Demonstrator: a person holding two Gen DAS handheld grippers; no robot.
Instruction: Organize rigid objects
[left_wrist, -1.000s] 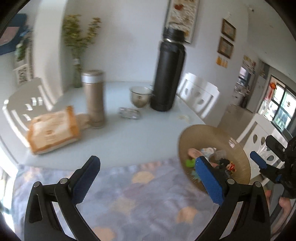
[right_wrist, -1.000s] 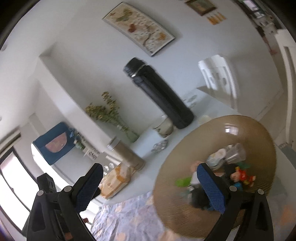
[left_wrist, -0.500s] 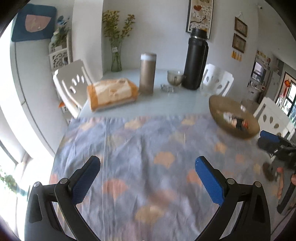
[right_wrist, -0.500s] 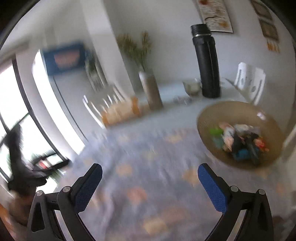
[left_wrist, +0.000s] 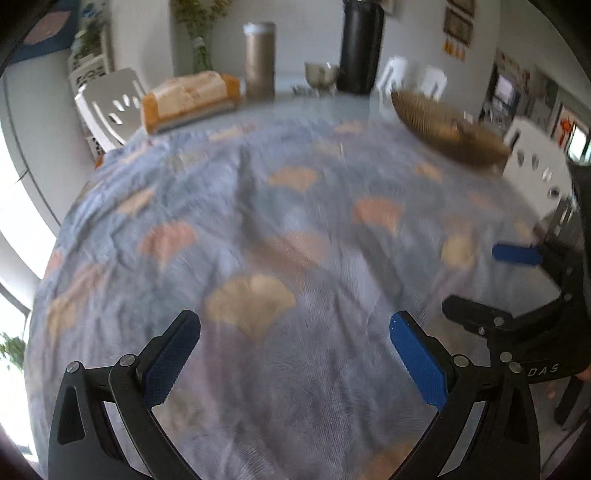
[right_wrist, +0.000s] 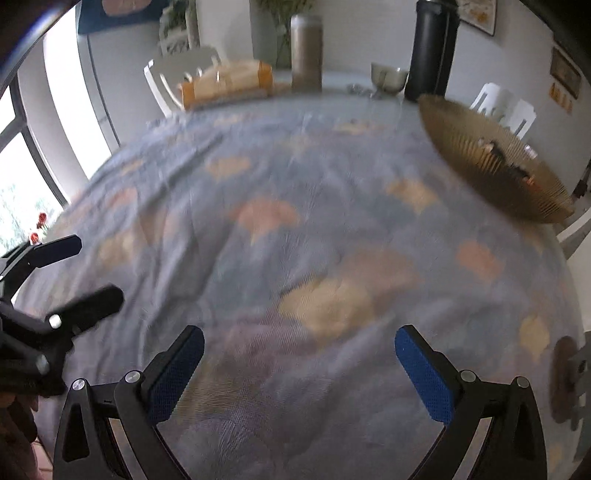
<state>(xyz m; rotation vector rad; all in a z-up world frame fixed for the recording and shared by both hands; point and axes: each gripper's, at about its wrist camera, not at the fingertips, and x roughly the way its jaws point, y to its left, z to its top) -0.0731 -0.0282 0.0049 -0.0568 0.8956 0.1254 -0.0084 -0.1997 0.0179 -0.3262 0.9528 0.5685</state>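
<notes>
Right wrist view alone shows items (right_wrist: 498, 155) inside bowl (right_wrist: 461, 147).

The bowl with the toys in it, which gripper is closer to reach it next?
Probably the right gripper. The bowl sits on the table's right side, and the left gripper shows far over on the left in the right view. Both are open and empty above the cloth.
</notes>
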